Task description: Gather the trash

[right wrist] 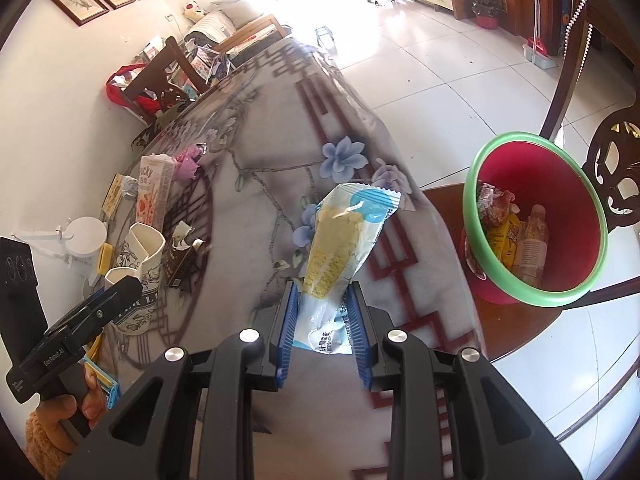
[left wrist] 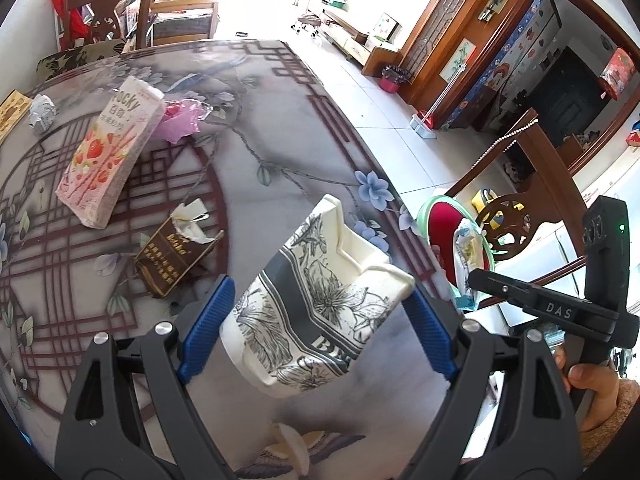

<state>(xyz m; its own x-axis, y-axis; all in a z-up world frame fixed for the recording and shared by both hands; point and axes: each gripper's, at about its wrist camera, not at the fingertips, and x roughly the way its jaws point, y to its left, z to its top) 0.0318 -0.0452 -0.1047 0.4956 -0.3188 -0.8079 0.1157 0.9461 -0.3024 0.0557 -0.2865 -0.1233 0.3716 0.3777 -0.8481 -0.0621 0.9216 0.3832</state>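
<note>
1. Far left on the patterned table (left wrist: 280, 128): a crumpled foil ball (left wrist: 41, 114), a pink Pocky box (left wrist: 110, 152) lying flat, a pink plastic wrapper (left wrist: 178, 118) touching the box's far end, and, nearer the camera, a torn brown carton (left wrist: 176, 256). All of it waits uncollected. By the look of them these are light pieces; the box is likely best taken across its narrow sides, while the film would probably crush flat under any pinch.

2. Centre: the left gripper (left wrist: 316, 332) has its blue pads clamped on a flower-printed paper box (left wrist: 320, 300), lifted off the table and tilted, open end away from the camera. The card appears stiff but hollow, so a hard squeeze could buckle its walls.

3. Right of that: the right gripper (right wrist: 322, 316) stands with jaws narrowed on the lower end of a blue-and-white snack packet (right wrist: 344, 244), yellow contents showing inside. The packet stands upward over the table edge. Its film looks slick and soft; a hold on the flat sealed end seems safer than on the bulging middle.

4. Far right: a red bin (right wrist: 540, 216) with a green rim sits on a wooden chair seat (right wrist: 516, 328) just beside the table, already holding wrappers and a small bottle.
</note>
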